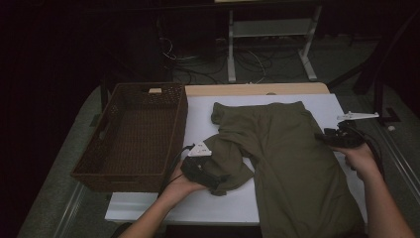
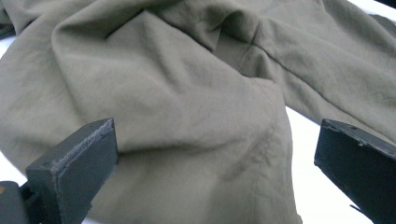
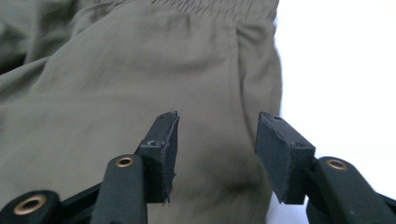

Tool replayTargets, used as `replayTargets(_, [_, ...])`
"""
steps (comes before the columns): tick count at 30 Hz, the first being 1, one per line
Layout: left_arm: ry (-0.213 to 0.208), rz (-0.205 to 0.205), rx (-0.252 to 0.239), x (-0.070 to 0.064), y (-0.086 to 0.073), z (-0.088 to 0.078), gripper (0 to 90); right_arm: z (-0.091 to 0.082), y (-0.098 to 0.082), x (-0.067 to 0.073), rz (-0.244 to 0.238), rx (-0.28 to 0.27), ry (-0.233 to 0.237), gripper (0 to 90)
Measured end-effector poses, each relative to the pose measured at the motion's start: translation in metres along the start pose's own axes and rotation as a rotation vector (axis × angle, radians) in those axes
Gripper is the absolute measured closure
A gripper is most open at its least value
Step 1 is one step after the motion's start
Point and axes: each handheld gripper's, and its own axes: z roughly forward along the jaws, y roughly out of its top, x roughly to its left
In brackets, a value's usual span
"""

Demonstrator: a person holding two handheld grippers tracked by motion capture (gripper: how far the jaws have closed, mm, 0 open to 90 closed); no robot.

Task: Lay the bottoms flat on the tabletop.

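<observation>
Left gripper, seen in the high view at lower centre, sits on the folded-over leg of the olive trousers, near the table's near edge; right gripper is at the right of the frame, at the garment's outer seam just below the waistband. The trousers' long axis runs from the waistband at upper centre down to the bottom edge; one leg is doubled back toward the left, so the left hand is nearer that loose part and the right hand nearer the flat side. The brown wicker basket at left holds nothing and stands apart from the cloth on the white table. In the left gripper view, the left gripper has its jaws spread wide, with rumpled trousers lying between and beyond them, neither pad pressing. In the right gripper view, the right gripper stands partly open over the trousers, astride the side seam, waistband at the top edge, white table to the right; no fabric appears pinched.
</observation>
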Motion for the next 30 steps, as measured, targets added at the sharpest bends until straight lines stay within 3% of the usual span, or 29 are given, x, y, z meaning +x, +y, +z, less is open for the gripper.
replayTargets(7, [0.003,0.009,-0.003,0.003,0.001,0.0,0.0,0.022,0.023,-0.01,-0.004,0.007,-0.021,55.1])
replayTargets(12, [0.001,-0.002,-0.004,0.004,0.002,0.002,0.0,0.04,0.035,-0.019,0.021,0.016,-0.041,58.1])
replayTargets(22, [-0.012,-0.001,0.0,0.002,0.003,0.004,0.0,0.073,0.047,-0.035,0.06,0.04,-0.074,65.5])
replayTargets(26, [-0.015,-0.009,-0.002,0.003,0.003,0.004,0.0,0.082,0.051,-0.034,0.043,0.069,-0.068,75.8])
replayTargets(30, [-0.012,-0.01,-0.004,0.004,0.003,0.003,0.0,0.087,0.053,-0.032,0.005,0.083,-0.095,85.8])
